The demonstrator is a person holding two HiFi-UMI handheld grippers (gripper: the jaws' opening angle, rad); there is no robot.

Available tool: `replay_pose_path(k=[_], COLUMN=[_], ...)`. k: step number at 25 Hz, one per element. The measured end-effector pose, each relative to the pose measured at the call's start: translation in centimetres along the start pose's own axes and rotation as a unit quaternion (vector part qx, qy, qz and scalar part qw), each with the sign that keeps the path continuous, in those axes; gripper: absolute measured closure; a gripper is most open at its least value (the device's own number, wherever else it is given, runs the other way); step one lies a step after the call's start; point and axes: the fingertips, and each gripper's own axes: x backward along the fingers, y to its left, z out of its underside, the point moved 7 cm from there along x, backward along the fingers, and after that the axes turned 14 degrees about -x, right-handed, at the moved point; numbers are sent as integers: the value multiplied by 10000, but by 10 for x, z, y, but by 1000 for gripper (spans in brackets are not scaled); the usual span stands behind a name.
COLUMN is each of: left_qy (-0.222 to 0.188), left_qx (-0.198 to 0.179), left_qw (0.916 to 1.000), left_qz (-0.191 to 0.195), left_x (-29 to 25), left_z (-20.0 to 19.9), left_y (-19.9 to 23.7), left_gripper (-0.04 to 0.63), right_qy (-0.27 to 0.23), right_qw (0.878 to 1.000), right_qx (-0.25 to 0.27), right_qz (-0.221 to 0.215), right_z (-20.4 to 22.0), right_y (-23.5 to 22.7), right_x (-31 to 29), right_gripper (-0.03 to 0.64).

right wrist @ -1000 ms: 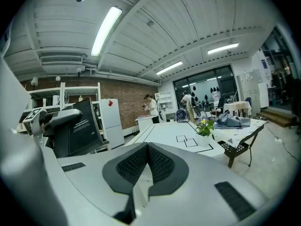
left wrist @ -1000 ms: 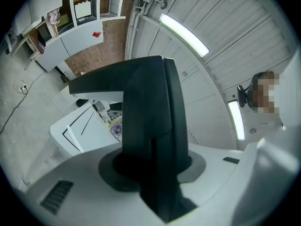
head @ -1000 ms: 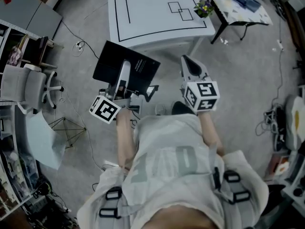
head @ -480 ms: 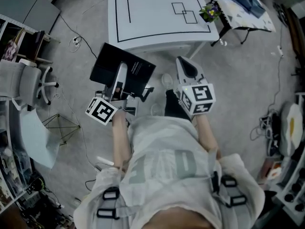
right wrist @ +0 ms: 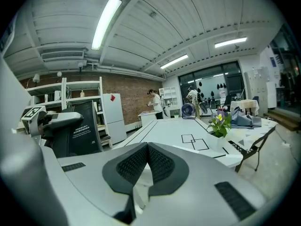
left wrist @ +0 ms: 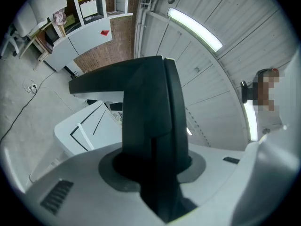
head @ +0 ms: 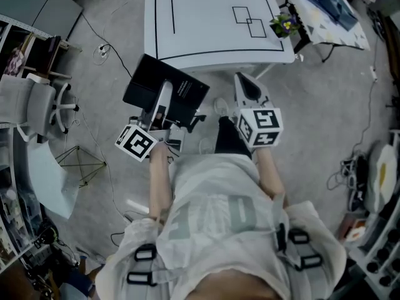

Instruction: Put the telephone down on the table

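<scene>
Standing between the jaws of the left hand-held gripper (head: 162, 99), the telephone (head: 181, 91) is seen as a black, flat-sided thing with white print on one face; the jaws are closed against its sides, so it is clamped and carried in the air; in the left gripper view its dark body fills the middle of the picture, rising straight out of the gripper's grey nose; in the head view it is held over the grey floor (head: 106, 61), just off the near left corner of the white worktop (head: 206, 17), and no part of it is seen to rest on the worktop; the right hand-held gripper (right wrist: 147, 147) is held beside it, off the near edge of the worktop toward the right corner; its ribbed black pads (right wrist: 161, 162) are brought together at the tips, and nothing is gripped between them; the worktop is marked with black lines, with two overlapping outlined squares (head: 249, 21) toward its right edge; a small potted plant (head: 284, 25) with yellow and purple flowers is seen at that right edge, though whether it stands on the worktop or on the second table (head: 328, 8) just beside cannot be told; a grey office chair (head: 34, 108) is seen on the floor far to the left; a cable (head: 94, 39) is trailed across the floor beyond the worktop's left edge
</scene>
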Motion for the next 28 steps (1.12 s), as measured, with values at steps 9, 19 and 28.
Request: replay_pose_path(k=[9, 19, 28], left_qy=[11, -120, 68], left_qx=[-202, -102, -61], left_qw=[9997, 9996, 9999], left_qz=[-104, -235, -144], left_x=[-74, -193, -247], left_z=[-10, -21, -24], left_y=[25, 40, 31], left_gripper=[439, 439, 439], right_qy=[-14, 160, 339], right_qw=[10000, 9988, 9966], right_qx=[34, 175, 41], right_qz=[-51, -431, -755], right_z=[-34, -107, -133], right_y=[-38, -92, -115], right_x=[-72, -162, -196], right_gripper=[609, 609, 609])
